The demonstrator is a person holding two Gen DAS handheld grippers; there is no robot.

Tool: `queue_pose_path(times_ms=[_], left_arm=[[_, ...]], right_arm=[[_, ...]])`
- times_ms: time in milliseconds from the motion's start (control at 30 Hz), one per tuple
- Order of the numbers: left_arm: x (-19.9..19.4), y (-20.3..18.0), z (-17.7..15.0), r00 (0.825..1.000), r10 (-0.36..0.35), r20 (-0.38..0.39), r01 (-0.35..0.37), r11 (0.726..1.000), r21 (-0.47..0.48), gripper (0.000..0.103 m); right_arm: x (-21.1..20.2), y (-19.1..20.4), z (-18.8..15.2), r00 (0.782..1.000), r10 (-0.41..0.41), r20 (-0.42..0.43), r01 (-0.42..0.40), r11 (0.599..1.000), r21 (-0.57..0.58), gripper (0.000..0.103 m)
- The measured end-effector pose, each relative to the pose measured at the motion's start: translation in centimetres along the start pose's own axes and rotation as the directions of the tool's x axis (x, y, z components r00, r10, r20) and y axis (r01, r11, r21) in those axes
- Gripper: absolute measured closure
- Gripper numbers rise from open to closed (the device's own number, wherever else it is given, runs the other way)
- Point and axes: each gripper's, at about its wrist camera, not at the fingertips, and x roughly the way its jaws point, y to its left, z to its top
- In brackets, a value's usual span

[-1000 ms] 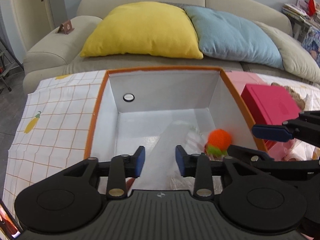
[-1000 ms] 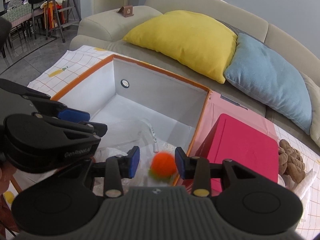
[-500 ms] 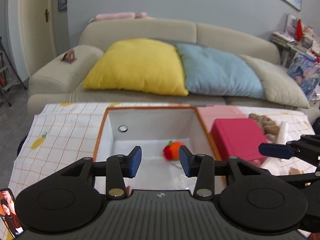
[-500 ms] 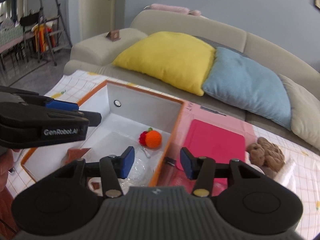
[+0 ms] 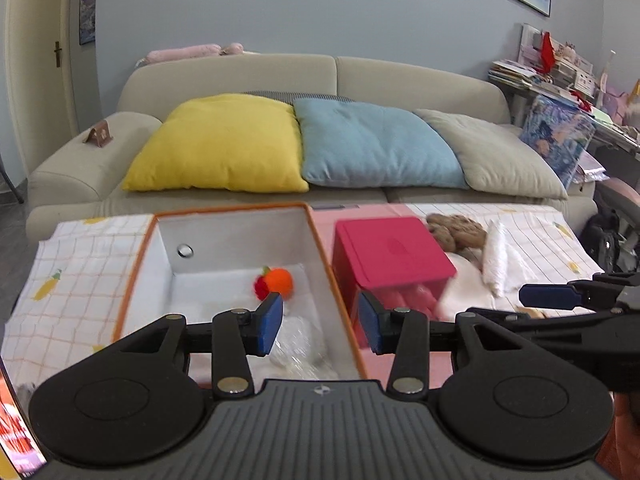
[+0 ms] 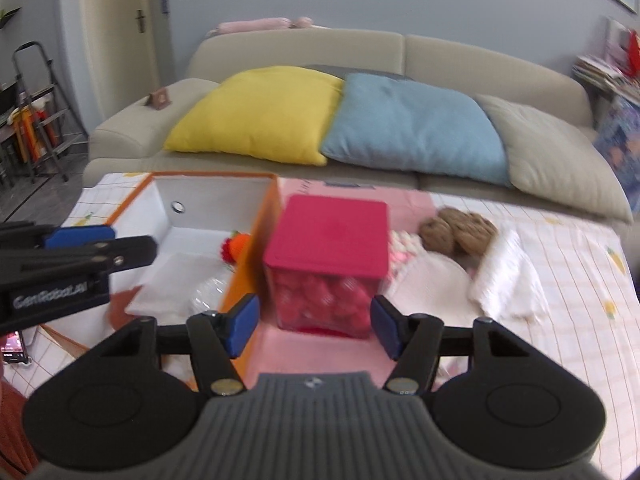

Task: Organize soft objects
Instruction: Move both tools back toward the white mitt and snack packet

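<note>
An orange-and-red knitted toy [image 5: 274, 282] [image 6: 237, 245] lies on the floor of the white, orange-rimmed box [image 5: 236, 216] [image 6: 264, 216], beside a crumpled clear bag [image 5: 298, 342]. My left gripper [image 5: 318, 322] hangs open above the box's near right corner, holding nothing. My right gripper [image 6: 314, 326] is in front of a pink-lidded clear cube [image 6: 330, 256] [image 5: 390, 258]; its jaws are opening and nothing is between them. Brown plush pieces [image 6: 456, 230] [image 5: 454, 228] and white folded cloth [image 6: 506, 278] [image 5: 496, 258] lie on the checked cloth to the right.
A beige sofa [image 5: 360, 80] with yellow [image 5: 224, 144], blue [image 5: 372, 144] and beige cushions stands behind the table. A cluttered shelf [image 5: 560, 72] is at far right, a stepladder [image 6: 36, 104] at far left. A phone [image 6: 14, 350] lies near the left front.
The orange toy left the right gripper's jaws and now lies in the box. Both grippers rose, pulled back and shifted right; the right one has spread wider and faces the pink cube.
</note>
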Motion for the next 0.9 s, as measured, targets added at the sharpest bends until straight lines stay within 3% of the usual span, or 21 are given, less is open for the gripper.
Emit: queue_pose_path(times_ms=[100, 267, 400, 633, 833, 900], left_arm=[[0.0, -1.0, -0.8, 0.999, -0.028, -0.024, 0.028, 1.0, 0.006, 0.053], [0.4, -2.3, -1.8, 0.988, -0.138, -0.072, 0.136, 0.99, -0.031, 0.052], [0.9, -3.8, -2.4, 0.976, -0.194, -0.094, 0.192, 0.981, -0.031, 0.052], [1.8, -6.4, -2.8, 0.973, -0.218, -0.073, 0.22, 0.975, 0.019, 0.052], [3.9, -9.4, -2.7, 0.963, -0.244, -0.113, 0.255, 0.962, 0.094, 0.052], [4.8, -10.1, -2.7, 0.952, -0.27, -0.142, 0.285, 0.953, 0.102, 0.052]], right_arm=[[-0.5, -1.3, -1.2, 1.0, -0.017, -0.016, 0.018, 0.999, 0.034, 0.042], [-0.7, -2.7, -3.1, 0.998, -0.044, -0.049, 0.046, 0.998, 0.047, 0.041], [-1.0, -3.9, -4.5, 0.995, -0.086, -0.05, 0.089, 0.994, 0.064, 0.035], [-1.1, -6.9, -6.2, 0.987, -0.154, -0.043, 0.158, 0.979, 0.128, 0.035], [-0.2, -9.6, -6.6, 0.975, -0.206, -0.08, 0.216, 0.966, 0.143, 0.035], [0.2, -10.6, -6.8, 0.971, -0.223, -0.091, 0.235, 0.961, 0.147, 0.035]])
